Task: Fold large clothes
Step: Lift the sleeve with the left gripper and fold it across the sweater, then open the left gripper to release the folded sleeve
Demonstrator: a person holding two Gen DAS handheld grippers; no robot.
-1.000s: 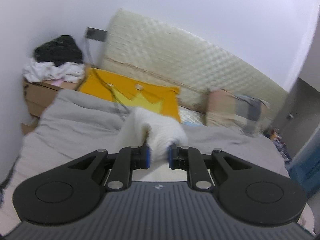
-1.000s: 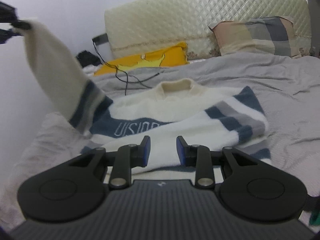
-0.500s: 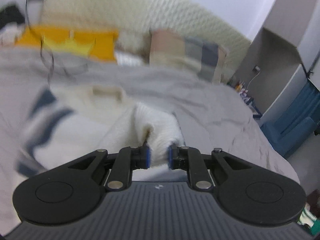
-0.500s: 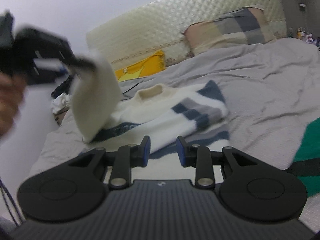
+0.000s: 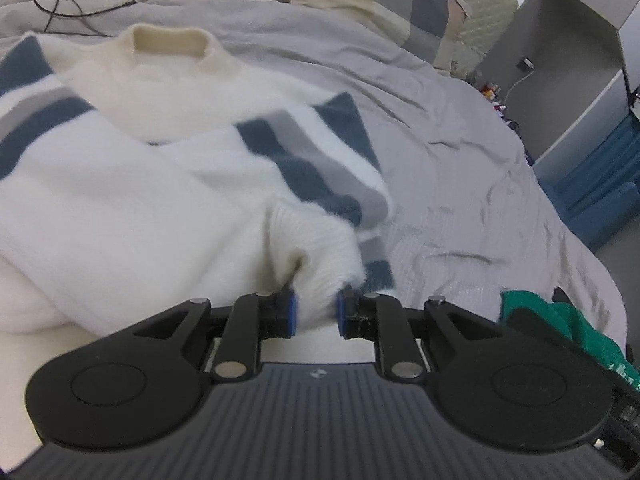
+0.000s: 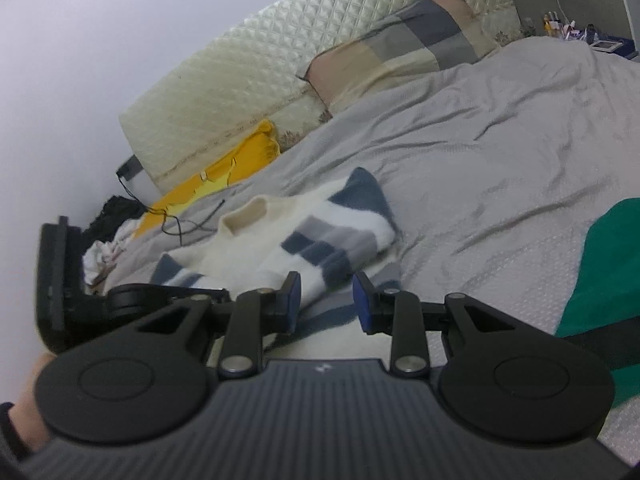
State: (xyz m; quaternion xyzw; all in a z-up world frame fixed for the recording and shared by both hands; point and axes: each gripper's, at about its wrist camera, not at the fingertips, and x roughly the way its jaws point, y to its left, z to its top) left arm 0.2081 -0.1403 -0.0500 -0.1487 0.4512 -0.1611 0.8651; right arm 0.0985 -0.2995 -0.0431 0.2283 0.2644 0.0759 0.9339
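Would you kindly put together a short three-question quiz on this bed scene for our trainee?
1. True or false: the striped sweater lies on the grey bedcover.
2. Which has the sweater's cuff between its pads? A: left gripper. B: right gripper.
3. What colour is the garment near the bed's right edge?

Key: 1 true. 2 A; its jaws have just been opening, with the cuff between them, while the right gripper is open and empty. 3 green.
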